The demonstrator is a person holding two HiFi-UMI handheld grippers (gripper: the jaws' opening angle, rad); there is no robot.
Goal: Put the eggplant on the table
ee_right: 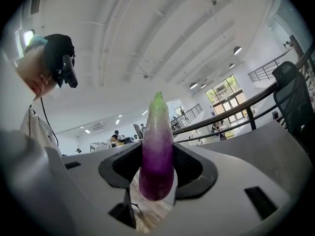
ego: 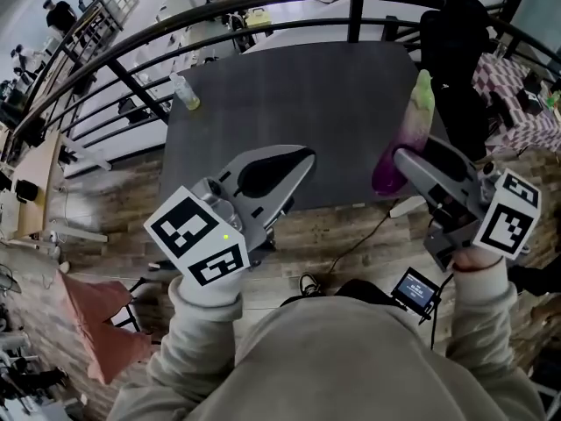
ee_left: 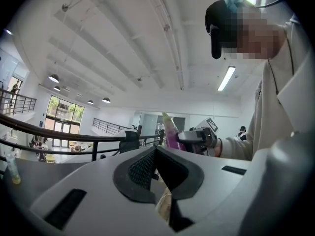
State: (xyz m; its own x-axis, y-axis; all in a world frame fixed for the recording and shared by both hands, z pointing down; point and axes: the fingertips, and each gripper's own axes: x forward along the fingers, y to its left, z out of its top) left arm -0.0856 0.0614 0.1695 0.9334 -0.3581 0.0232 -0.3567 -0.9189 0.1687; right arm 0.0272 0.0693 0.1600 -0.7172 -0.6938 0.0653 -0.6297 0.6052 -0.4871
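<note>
A purple eggplant [ego: 405, 139] with a pale green top stands upright between the jaws of my right gripper [ego: 396, 158], which is shut on it above the near right edge of the dark grey table [ego: 298, 95]. In the right gripper view the eggplant [ee_right: 157, 156] fills the gap between the black pads, its tip pointing up. My left gripper [ego: 302, 158] hangs over the table's near edge, its tips together and nothing between them. In the left gripper view the left gripper [ee_left: 155, 151] faces the right gripper, and the eggplant [ee_left: 171, 132] shows beyond it.
A small bottle [ego: 186, 93] of yellowish liquid stands at the table's far left corner. A black railing [ego: 263, 7] curves behind the table. A black chair [ego: 460, 68] stands at the right edge. On the wooden floor lie cables, a small screen [ego: 416, 289] and a reddish cloth [ego: 96, 314].
</note>
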